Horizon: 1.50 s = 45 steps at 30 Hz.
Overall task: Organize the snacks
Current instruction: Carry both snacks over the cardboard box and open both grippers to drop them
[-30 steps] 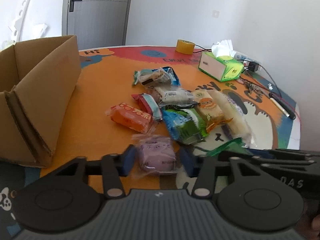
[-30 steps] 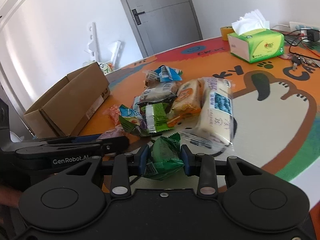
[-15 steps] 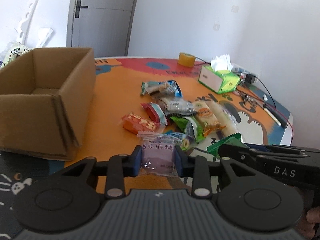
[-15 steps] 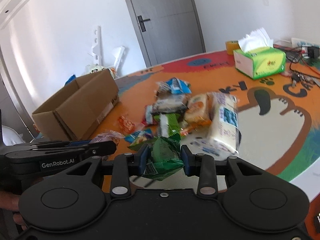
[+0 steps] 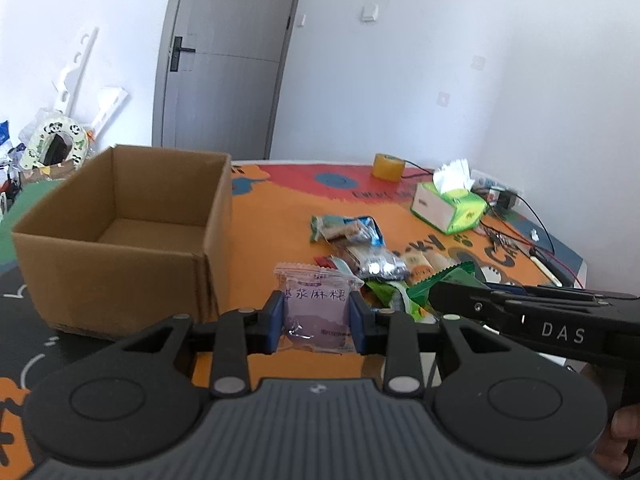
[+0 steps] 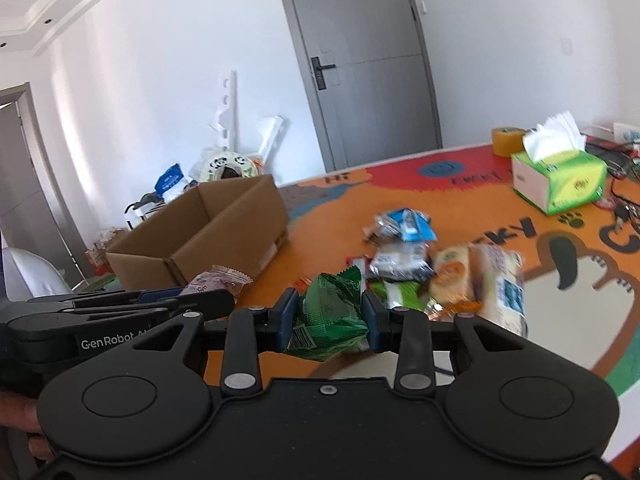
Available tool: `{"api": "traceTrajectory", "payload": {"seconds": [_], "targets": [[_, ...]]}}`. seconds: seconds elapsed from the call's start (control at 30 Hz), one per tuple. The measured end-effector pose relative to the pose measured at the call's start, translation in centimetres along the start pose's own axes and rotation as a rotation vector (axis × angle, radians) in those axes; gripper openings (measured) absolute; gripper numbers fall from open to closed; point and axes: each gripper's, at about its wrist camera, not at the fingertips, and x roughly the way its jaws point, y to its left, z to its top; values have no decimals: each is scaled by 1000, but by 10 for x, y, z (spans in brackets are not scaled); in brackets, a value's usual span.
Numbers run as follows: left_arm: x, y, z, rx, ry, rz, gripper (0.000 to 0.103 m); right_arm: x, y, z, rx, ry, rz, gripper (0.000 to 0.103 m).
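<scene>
You can read "DAS" in white on the right gripper (image 5: pixel 460 300) body, and "GenRobot.A…", partly covered, on the left gripper (image 6: pixel 212 304) body. The purple packet (image 5: pixel 316 308) bears the characters "爆浆麻糬". The mat (image 6: pixel 500 208) shows "CKY" beside a paw print; its other lettering is too blurred to read.

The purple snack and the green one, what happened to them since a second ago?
The left tool closed on the purple snack and lifted it off the table. The right tool, already gripping the green snack, rose too. The snack pile and cardboard box stayed put.
</scene>
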Motion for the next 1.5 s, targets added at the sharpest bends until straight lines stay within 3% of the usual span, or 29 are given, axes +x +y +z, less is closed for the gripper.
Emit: {"api": "traceTrajectory", "payload": {"seconds": [0.3,0.77,1.5], "targets": [[-18,16,18,-6,-81,39,33,9,16,19,-26,-34,44,35],[-23,55,41,-40,-145,136,33,40,48,43,-63,-60,137,35],[2,118,58,-132,-127,233,33,102,87,68,-73,-35,238,35]]}}
